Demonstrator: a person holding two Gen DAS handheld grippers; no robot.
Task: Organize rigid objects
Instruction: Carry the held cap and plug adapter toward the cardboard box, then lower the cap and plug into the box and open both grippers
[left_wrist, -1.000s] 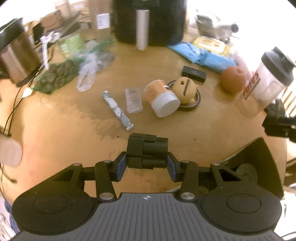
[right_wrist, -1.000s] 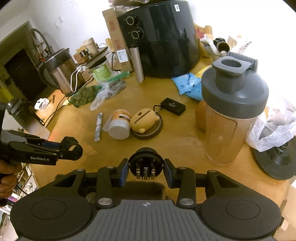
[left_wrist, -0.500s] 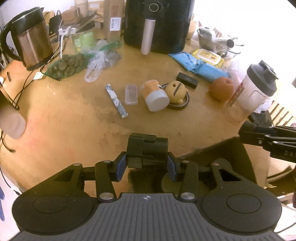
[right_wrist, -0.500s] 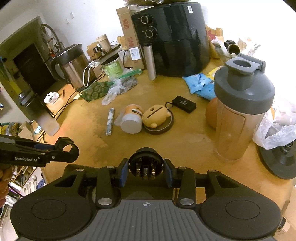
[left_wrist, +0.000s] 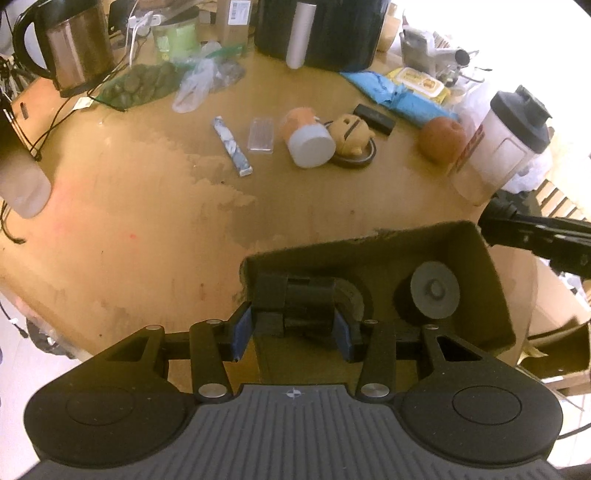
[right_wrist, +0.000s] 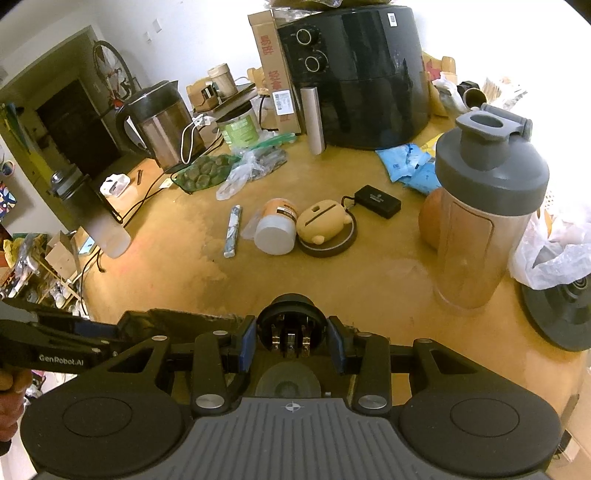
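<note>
left gripper (left_wrist: 291, 326) grasps a black blocky connector (left_wrist: 295, 301) over the open box (left_wrist: 491, 280) (grey disc inside); right gripper (right_wrist: 291, 343) clamps a round 3-pin plug (right_wrist: 291, 330) above the bench (right_wrist: 351, 273).

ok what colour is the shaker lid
Grey; the shaker lid shows best in the right wrist view.

Open tabletop (left_wrist: 155, 206) ahead; shaker bottle (right_wrist: 484, 221) blocks right.

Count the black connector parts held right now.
2: a blocky connector in the left hand-held gripper over the box, a round pinned connector in the right hand-held gripper.
</note>
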